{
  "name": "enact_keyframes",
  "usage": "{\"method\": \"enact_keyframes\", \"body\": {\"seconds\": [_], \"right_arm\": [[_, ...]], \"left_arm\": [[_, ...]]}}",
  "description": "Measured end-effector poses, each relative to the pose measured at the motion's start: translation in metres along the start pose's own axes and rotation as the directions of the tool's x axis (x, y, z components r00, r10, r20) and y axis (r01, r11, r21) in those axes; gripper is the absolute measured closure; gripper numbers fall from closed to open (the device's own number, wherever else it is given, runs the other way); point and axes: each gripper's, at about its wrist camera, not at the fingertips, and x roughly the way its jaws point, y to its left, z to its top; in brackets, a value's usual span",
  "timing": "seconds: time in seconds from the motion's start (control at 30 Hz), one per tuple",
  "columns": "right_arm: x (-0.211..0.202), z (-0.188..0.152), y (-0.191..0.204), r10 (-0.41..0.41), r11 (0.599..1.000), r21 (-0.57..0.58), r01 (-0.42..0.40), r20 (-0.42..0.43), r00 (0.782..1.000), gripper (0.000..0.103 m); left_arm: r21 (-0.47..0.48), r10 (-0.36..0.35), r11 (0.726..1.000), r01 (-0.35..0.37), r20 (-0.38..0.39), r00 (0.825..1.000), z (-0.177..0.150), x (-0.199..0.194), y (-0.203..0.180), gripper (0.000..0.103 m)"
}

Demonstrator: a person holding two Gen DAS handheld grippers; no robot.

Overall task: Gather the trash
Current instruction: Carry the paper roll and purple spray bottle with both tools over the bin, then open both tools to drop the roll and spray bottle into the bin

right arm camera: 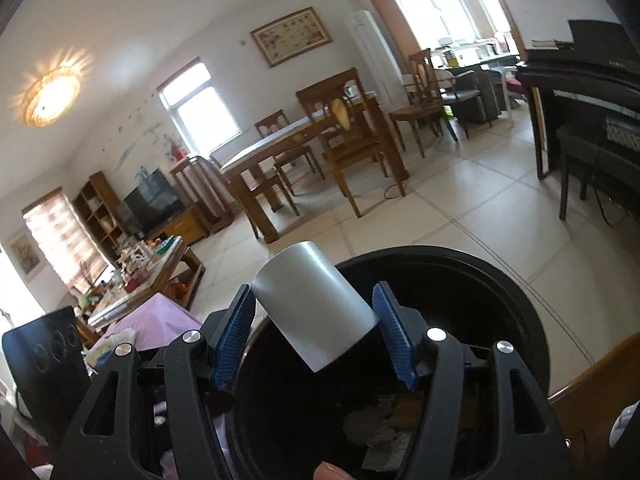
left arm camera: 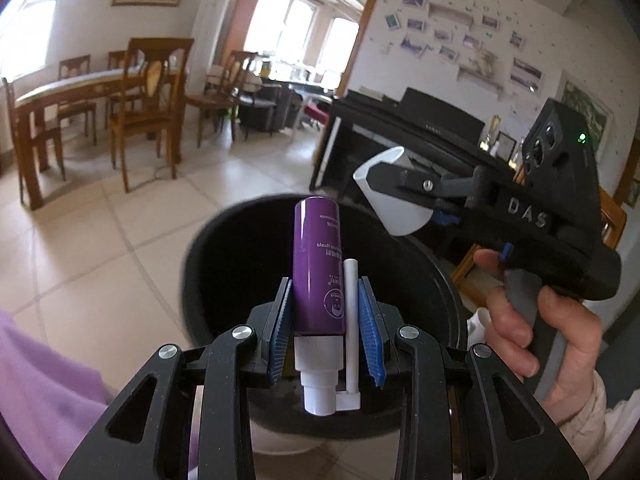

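Over the mouth of the black bin (left arm camera: pixel 224 280), the left claw (left arm camera: pixel 326 312) was clenched on a purple spray bottle (left arm camera: pixel 318 264), pump end toward the camera, with its white nozzle tube (left arm camera: pixel 351 320) pinched alongside between the blue pads. The right claw (right arm camera: pixel 316 320) gripped a white paper cup (right arm camera: pixel 316 304), tilted, at the bin's near rim (right arm camera: pixel 500 264); in the left wrist view the cup (left arm camera: pixel 394 196) sat to the right of and beyond the bottle, a hand (left arm camera: pixel 548 320) on the grip.

Judgement: drop step in hand. Both items looked to be above the opening, the cup closer to the edge. Best to bring each claw well inside the rim line before letting go, one at a time, so the tilted cup does not glance off the rim onto the tiled floor (left arm camera: pixel 100 240).

Bin contents: crumpled paper scraps at the bottom (right arm camera: pixel 384 428), seen from the right wrist; nothing else made out.
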Motion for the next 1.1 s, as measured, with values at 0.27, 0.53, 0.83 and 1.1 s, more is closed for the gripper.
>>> {"method": "enact_keyframes", "body": {"seconds": [0.27, 0.53, 0.83, 1.1], "right_arm": [[0.002, -0.009, -0.022, -0.006, 0.999, 0.046, 0.006, -0.007, 1.000, 0.042], [-0.002, -0.010, -0.026, -0.006, 0.998, 0.066, 0.007, -0.014, 1.000, 0.042], [0.000, -0.004, -0.025, 0.024, 0.997, 0.069, -0.022, -0.033, 0.999, 0.020], [-0.003, -0.004, -0.016, 0.038, 0.999, 0.034, -0.037, -0.025, 0.999, 0.012]], "left_arm": [[0.010, -0.004, 1.000, 0.004, -0.047, 0.999, -0.007, 0.027, -0.007, 0.071], [0.020, 0.010, 1.000, -0.009, -0.060, 0.998, -0.015, 0.026, -0.010, 0.071], [0.078, 0.149, 0.985, -0.152, 0.047, 0.988, -0.009, -0.001, -0.021, 0.005], [0.104, 0.179, 0.977, -0.186, 0.071, 0.981, -0.010, -0.026, -0.027, 0.005]]}}
